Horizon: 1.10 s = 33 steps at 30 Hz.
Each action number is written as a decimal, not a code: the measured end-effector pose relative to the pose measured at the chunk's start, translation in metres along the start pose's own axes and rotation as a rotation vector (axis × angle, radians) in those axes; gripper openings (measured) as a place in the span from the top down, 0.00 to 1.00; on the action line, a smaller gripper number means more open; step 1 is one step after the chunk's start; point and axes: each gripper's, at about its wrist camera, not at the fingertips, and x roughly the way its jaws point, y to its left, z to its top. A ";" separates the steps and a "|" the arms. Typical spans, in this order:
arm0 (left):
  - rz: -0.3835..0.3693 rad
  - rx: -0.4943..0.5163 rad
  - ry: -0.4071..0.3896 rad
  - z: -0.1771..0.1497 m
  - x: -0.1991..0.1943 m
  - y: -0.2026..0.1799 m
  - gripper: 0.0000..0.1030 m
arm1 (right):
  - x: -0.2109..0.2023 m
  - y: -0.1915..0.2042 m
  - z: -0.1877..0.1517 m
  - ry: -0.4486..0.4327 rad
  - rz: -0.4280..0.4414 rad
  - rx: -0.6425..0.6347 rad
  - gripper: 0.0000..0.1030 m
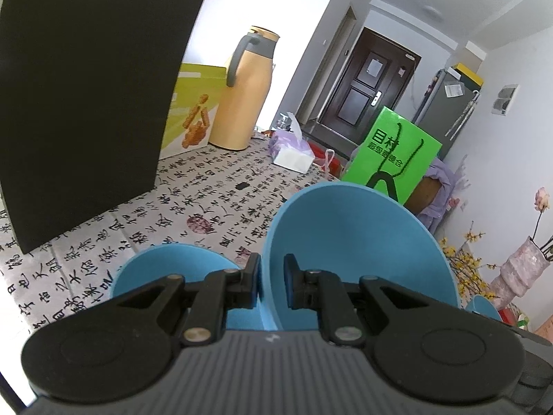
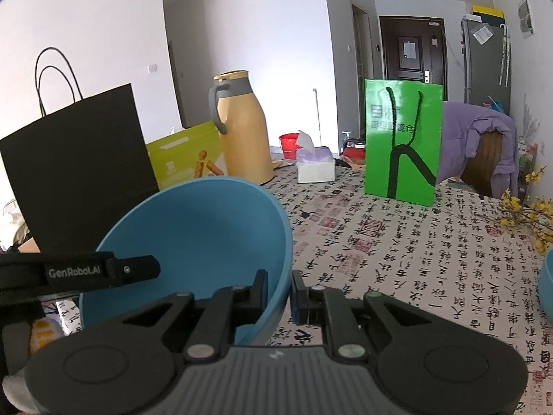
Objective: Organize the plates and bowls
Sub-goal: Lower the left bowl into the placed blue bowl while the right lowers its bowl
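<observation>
Calligraphy-printed cloth covers the desk (image 2: 432, 263), black characters and red seals on white. At its far left stands a black paper bag (image 2: 79, 173) with thin handles, and beside it a yellow-green box (image 2: 186, 155). Next comes a tan thermos jug (image 2: 243, 131) with a grey handle, upright. A bright green bag (image 2: 402, 145) stands further right, well apart from the jug, and between them lies a tissue box (image 2: 316, 166).

Both tongs grip the same big blue bowl (image 2: 193, 242), which is lifted and tilted above the desk. The left tongs (image 1: 271, 285) are nearly shut on the left rim of the bowl, one pad inside and one outside. The right tongs (image 2: 280, 294) are also nearly shut, pinching the right rim in the same way. A second blue bowl (image 1: 169, 269), smaller in view, sits low just left of the held one. At the right edge another blue bowl (image 2: 547, 283) shows only partly. Yellow flowers (image 2: 525, 214) lie near it.
</observation>
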 end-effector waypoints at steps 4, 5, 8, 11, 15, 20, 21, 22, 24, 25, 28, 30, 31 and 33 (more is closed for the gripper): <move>0.005 -0.014 -0.001 0.003 0.000 0.010 0.87 | 0.006 0.007 -0.001 0.007 0.011 0.001 0.88; 0.006 -0.017 -0.002 0.003 0.000 0.012 0.87 | 0.008 0.009 -0.001 0.009 0.014 0.002 0.88; 0.007 -0.024 -0.007 0.005 -0.001 0.019 0.87 | 0.011 0.014 -0.001 0.011 0.023 0.001 0.87; 0.009 -0.027 -0.013 0.007 -0.003 0.026 0.87 | 0.016 0.019 -0.002 0.016 0.039 0.003 0.87; 0.014 -0.040 -0.017 0.009 -0.005 0.037 0.87 | 0.022 0.027 -0.001 0.025 0.056 0.000 0.87; 0.018 -0.060 -0.020 0.010 -0.008 0.049 0.87 | 0.028 0.036 -0.001 0.032 0.072 -0.015 0.87; 0.018 -0.063 -0.020 0.010 -0.008 0.052 0.87 | 0.029 0.037 -0.001 0.034 0.076 -0.016 0.87; 0.018 -0.065 -0.020 0.010 -0.009 0.054 0.87 | 0.030 0.039 -0.001 0.036 0.080 -0.017 0.87; 0.021 -0.068 -0.021 0.010 -0.009 0.056 0.87 | 0.031 0.042 -0.001 0.037 0.085 -0.021 0.87; 0.023 -0.067 -0.023 0.010 -0.010 0.058 0.87 | 0.031 0.043 -0.001 0.039 0.087 -0.022 0.87; 0.030 -0.069 -0.029 0.010 -0.011 0.061 0.87 | 0.034 0.047 -0.001 0.047 0.095 -0.026 0.87; 0.031 -0.073 -0.030 0.011 -0.011 0.064 0.87 | 0.036 0.050 -0.001 0.051 0.098 -0.030 0.87; 0.031 -0.076 -0.030 0.011 -0.011 0.066 0.87 | 0.037 0.050 -0.001 0.053 0.101 -0.031 0.87; 0.031 -0.081 -0.029 0.012 -0.011 0.069 0.87 | 0.038 0.052 -0.001 0.056 0.104 -0.032 0.87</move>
